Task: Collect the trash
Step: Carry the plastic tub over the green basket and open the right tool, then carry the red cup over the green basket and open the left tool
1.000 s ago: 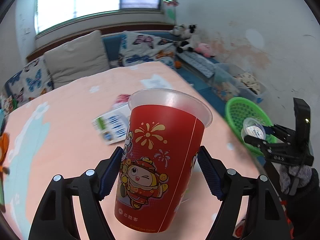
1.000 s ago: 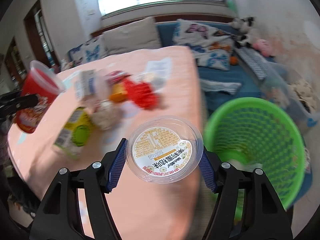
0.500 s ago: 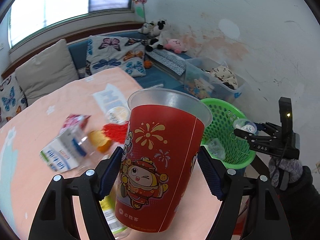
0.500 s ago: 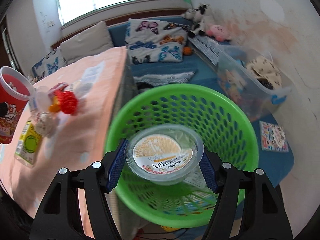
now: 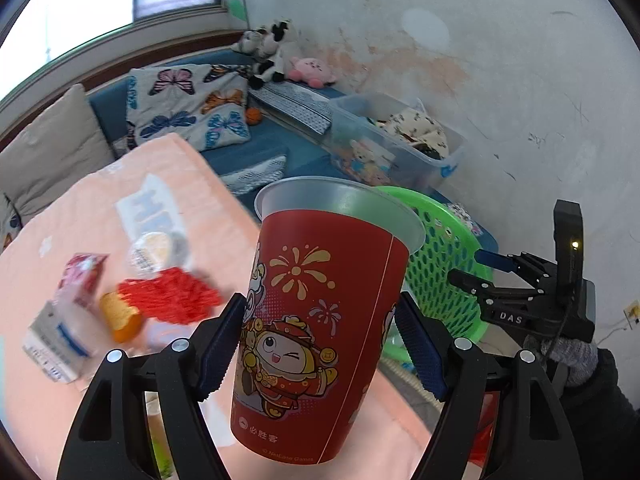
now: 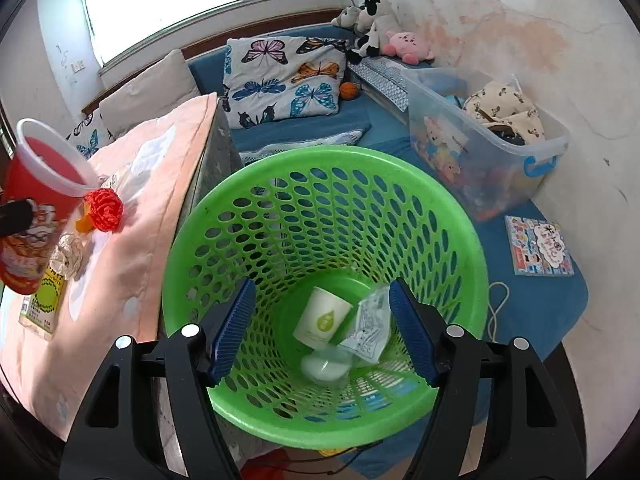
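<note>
My left gripper (image 5: pixel 320 344) is shut on a red paper cup (image 5: pixel 316 320) with a cartoon print, held upright above the table's right edge; the cup also shows in the right wrist view (image 6: pixel 36 200). My right gripper (image 6: pixel 320 328) is open and empty above the green mesh basket (image 6: pixel 320 208), which stands on the floor beside the table and also shows in the left wrist view (image 5: pixel 448 264). In the basket lie a white paper cup (image 6: pixel 322 318), a clear lidded tub (image 6: pixel 326 366) and a clear wrapper (image 6: pixel 370 328). The right gripper shows in the left wrist view (image 5: pixel 476 268).
On the pink tablecloth (image 5: pixel 120 208) lie a red mesh ball (image 5: pixel 168 294), an orange piece (image 5: pixel 120 316), a small tub (image 5: pixel 150 250), cartons (image 5: pixel 60 328) and a yellow-green carton (image 6: pixel 44 296). A clear storage bin (image 6: pixel 480 132) and a blue sofa (image 6: pixel 300 120) stand beyond the basket.
My right gripper opened over the basket and the clear lidded tub dropped in. My left gripper carried the red cup to the right, toward the basket.
</note>
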The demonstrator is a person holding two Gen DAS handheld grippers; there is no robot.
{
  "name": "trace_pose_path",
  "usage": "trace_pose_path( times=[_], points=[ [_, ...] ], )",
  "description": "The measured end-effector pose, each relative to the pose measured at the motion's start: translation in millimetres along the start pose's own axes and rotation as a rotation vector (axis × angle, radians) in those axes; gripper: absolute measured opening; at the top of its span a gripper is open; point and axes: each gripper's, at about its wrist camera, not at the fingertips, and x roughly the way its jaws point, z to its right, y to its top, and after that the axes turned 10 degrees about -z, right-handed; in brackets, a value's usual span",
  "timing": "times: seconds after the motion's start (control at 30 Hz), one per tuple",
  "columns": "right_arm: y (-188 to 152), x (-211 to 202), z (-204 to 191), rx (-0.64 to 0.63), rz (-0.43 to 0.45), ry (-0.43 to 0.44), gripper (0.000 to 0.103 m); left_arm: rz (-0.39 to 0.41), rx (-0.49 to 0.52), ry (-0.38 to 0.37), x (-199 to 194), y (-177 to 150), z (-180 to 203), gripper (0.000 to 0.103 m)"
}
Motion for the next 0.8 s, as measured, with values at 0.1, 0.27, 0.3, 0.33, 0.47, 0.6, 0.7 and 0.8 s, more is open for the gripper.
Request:
trace_pose_path(
  times=[0.1, 0.27, 0.3, 0.33, 0.47, 0.6, 0.7, 0.8],
  points=[
    [-2.6, -6.4, 3.7, 0.006, 0.015, 0.001, 0.07, -0.019, 0.015, -0.013, 12.9, 6.0, 13.7, 0.073],
    [-6.8, -13.1, 7.9, 0.013, 0.028, 0.005, 0.07, -0.038, 0.038, -0.04, 25.1, 8.4, 29.3, 0.073],
    [-7.1, -13.9, 8.5, 0.012, 0.03, 0.002, 0.07, -0.042, 0.043, -0.042, 26.9, 9.3, 31.3, 0.073],
    [-7.4, -14.3, 9.1, 0.012, 0.031, 0.002, 0.07, -0.049, 0.045, -0.042, 29.7, 10.4, 33.3, 0.073],
    [-8.0, -15.1, 13.0, 0.026, 0.038, 0.007, 0.071, -0.069, 0.048, -0.044, 43.1, 18.2, 38.3, 0.073],
    [-10.7, -19.9, 17.8, 0.036, 0.053, 0.008, 0.074, -0.088, 0.052, -0.057, 57.0, 26.8, 45.4, 0.073],
    [-14.6, -25.7, 20.4, 0.036, 0.069, 0.01, 0.074, -0.09, 0.059, -0.067, 61.8, 28.0, 50.9, 0.073],
    [-19.4, -31.6, 22.4, 0.023, 0.088, -0.009, 0.074, -0.09, 0.069, -0.076, 66.1, 30.8, 53.1, 0.073]
  ],
)
